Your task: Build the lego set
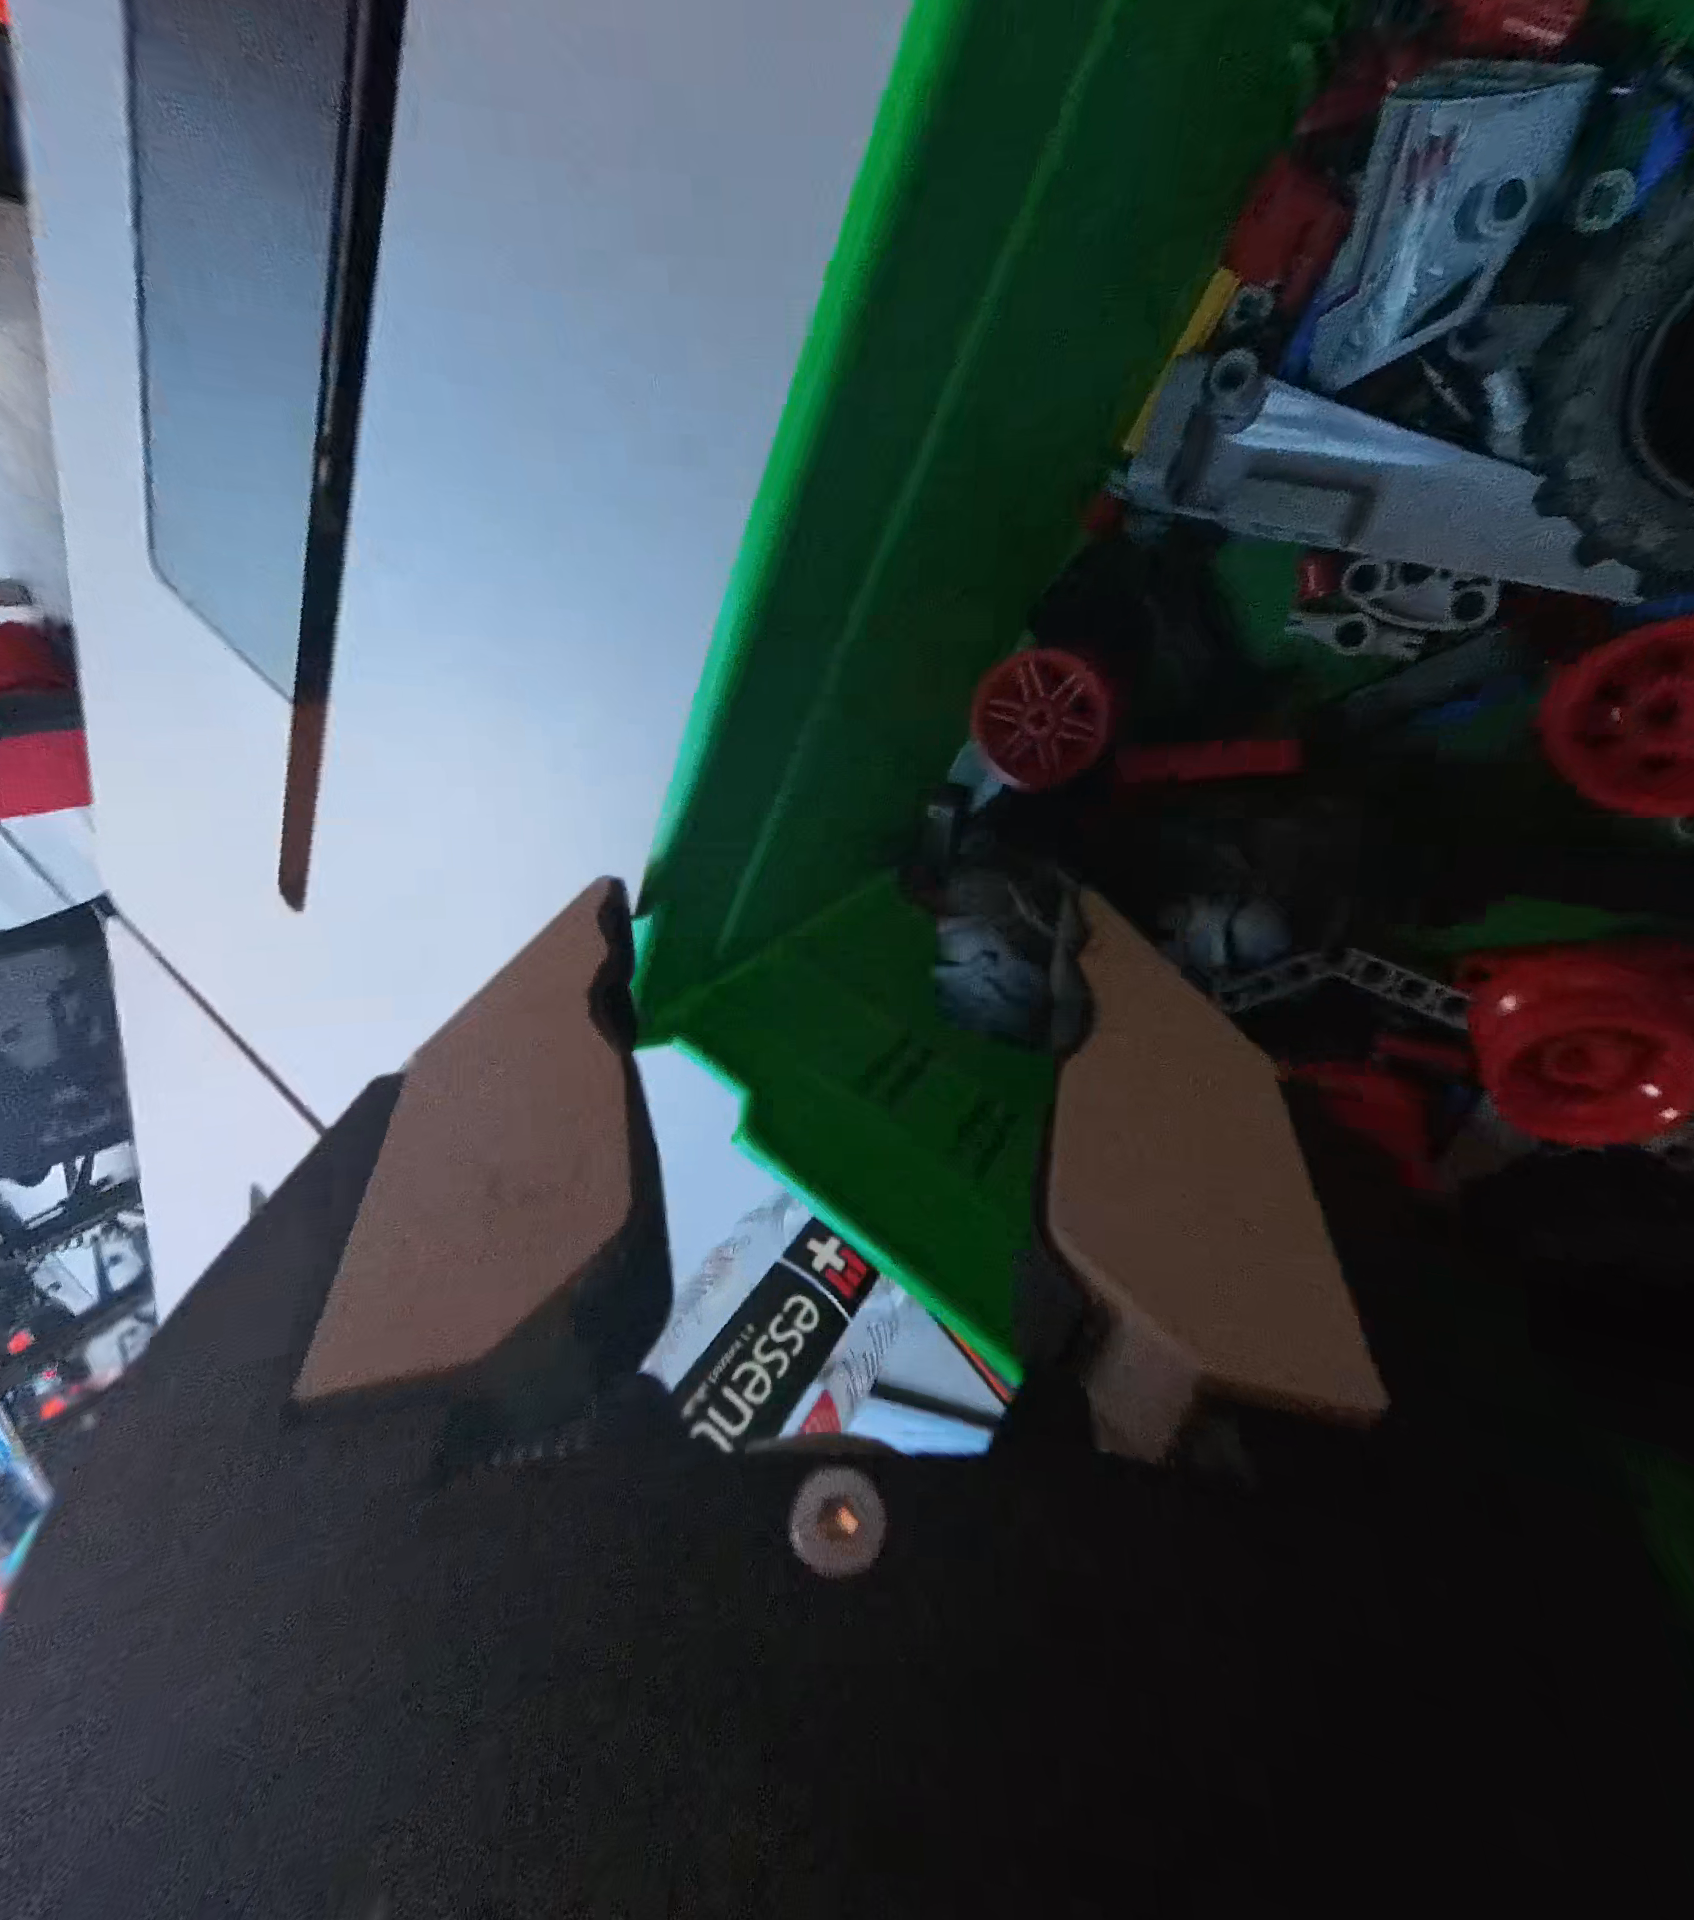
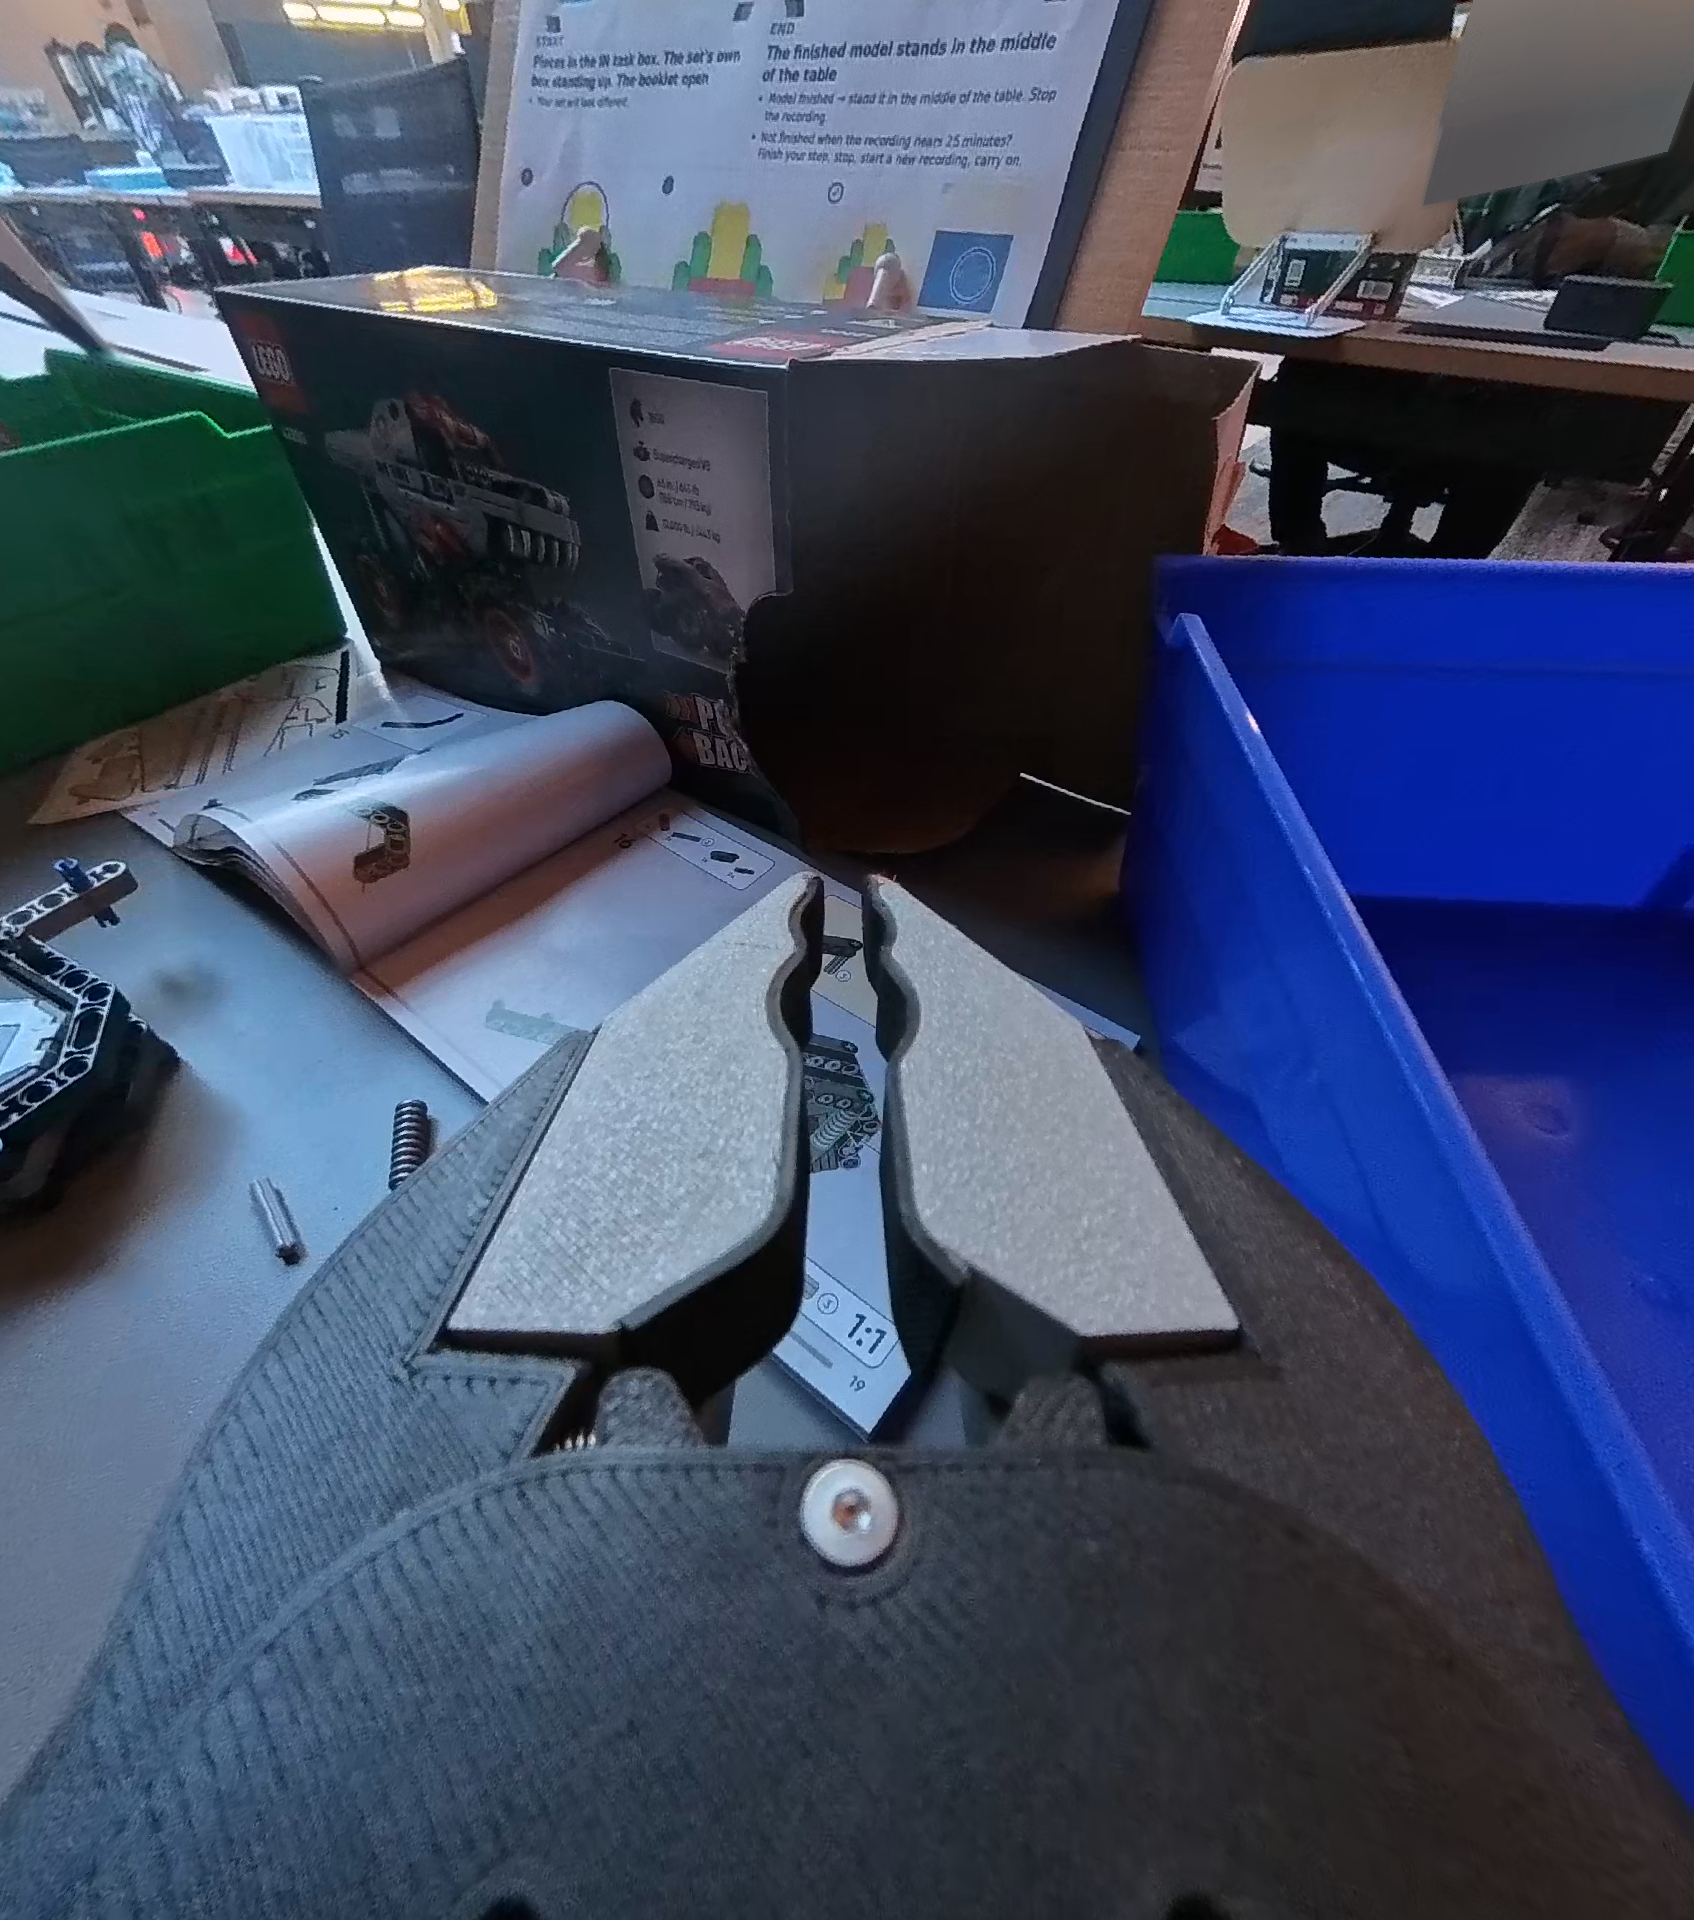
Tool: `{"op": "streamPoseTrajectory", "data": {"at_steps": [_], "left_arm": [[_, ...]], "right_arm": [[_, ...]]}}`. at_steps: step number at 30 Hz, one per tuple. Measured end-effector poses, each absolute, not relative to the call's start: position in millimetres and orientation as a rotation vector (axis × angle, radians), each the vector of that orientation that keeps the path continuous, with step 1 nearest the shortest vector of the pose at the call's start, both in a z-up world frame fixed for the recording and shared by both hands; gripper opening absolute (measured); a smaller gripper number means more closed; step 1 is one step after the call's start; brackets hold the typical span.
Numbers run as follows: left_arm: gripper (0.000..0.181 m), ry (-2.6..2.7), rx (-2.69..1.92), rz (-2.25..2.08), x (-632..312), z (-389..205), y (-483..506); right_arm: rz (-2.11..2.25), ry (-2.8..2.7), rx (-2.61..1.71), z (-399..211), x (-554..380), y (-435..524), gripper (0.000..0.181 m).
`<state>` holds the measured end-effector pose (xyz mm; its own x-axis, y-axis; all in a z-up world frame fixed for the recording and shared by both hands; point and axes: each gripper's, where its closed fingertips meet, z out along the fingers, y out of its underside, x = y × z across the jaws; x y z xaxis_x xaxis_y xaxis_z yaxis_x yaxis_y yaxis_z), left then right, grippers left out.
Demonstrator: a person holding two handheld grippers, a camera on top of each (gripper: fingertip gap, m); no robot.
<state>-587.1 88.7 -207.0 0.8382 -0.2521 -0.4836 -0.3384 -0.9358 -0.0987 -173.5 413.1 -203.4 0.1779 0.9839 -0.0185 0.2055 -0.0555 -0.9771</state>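
Evidently early: from the left wrist, the left gripper [image 1: 853,966], jaws wide and empty, hovers over a green plastic bin [image 1: 884,540] heaped with loose lego parts [image 1: 1445,644]. Only the right wrist shows the right gripper [image 2: 841,902], nearly closed, empty, above the open instruction booklet [image 2: 510,873] beside 1 small black-framed subassembly [image 2: 1,1060].

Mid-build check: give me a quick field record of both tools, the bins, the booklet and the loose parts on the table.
left tool: open, at green bin corner, holding nothing
green bin contents: red wheels, grey panels, black tyre
right tool: nearly closed, empty, over open booklet
blue bin: no parts visible inside
partial build: on table, left of the booklet
loose parts: spring, small pin
set box: standing behind booklet
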Motion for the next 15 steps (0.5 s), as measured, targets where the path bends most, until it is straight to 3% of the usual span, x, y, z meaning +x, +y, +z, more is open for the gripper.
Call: {"op": "streamPoseTrajectory", "data": {"at_steps": [4,10,11,12,13,15], "left_arm": [[0.051,0.404,-2.848,0.644,-576.6,-199.9,80.8],[0.054,0.557,-3.035,0.783,-595.6,-235.9,62.6],[0.026,0.566,-2.978,0.832,-598.4,-232.1,71.9],[0.009,0.554,-2.942,0.826,-597.1,-228.2,78.9],[0.000,0.537,-2.928,0.752,-590.3,-225.1,83.1],[0.000,0.520,-2.841,0.642,-577.6,-212.4,94.3]], "right_arm": [[1.000,-1.214,-1.470,-204.0,-174.1,412.6,0.003],[0.995,-1.214,-1.470,-204.2,-174.0,412.6,0.002],[0.995,-1.213,-1.470,-204.0,-173.8,412.6,0.003],[0.994,-1.212,-1.470,-204.1,-173.6,412.7,0.002],[0.995,-1.212,-1.470,-204.1,-173.6,412.8,0.002],[0.997,-1.213,-1.472,-204.4,-173.8,412.9,0.002]]}}
